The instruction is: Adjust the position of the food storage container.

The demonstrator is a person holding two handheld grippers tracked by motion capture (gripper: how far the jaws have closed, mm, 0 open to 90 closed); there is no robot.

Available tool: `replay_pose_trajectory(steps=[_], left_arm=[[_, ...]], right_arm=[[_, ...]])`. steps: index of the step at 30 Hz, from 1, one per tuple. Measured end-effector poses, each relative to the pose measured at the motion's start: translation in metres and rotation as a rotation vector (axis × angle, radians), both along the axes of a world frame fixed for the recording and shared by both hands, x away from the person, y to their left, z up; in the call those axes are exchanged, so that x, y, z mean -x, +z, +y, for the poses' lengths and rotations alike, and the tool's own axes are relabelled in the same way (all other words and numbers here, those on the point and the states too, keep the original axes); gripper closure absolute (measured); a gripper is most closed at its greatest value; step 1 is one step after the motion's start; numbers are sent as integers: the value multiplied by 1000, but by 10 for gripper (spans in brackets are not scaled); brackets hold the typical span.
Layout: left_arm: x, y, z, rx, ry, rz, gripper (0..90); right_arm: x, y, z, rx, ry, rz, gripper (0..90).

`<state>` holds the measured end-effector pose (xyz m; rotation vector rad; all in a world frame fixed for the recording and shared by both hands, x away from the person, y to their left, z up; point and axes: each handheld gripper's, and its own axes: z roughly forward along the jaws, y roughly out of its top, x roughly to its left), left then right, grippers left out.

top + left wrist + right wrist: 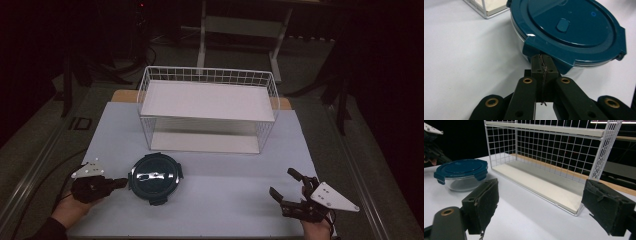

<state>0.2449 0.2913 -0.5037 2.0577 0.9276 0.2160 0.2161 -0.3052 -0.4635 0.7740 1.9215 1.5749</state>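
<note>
The desk (210,200) carries a pale sheet that covers most of its top. At the far middle of it stands a white wire rack (207,107) with two flat white shelves, one raised and one low near the desk surface; in the right gripper view the rack (554,157) rises just beyond the jaws, its mesh wall and lower shelf plainly seen.

Near the front left sits a round glass container with a dark teal lid (153,177), well apart from the rack. The lid has clip tabs around its rim and a small raised button at its middle (563,25).

The left tongs (120,183) reach in from the left, held by a hand (70,210). Their jaws are pressed together, with the tips touching one clip tab at the lid's edge (541,63).

The right tongs (285,185) rest near the front right of the desk, spread wide and holding nothing, far from the container.
</note>
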Motion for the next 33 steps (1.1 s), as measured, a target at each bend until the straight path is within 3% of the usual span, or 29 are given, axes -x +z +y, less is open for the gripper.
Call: replay_pose_trajectory(steps=[12, 33], left_arm=[[-18, 3, -21, -26, -19, 3, 899], [-40, 3, -70, -11, -67, 8, 900]], right_arm=[[0, 0, 1, 1, 8, 2, 137], [0, 0, 3, 16, 17, 13, 137]])
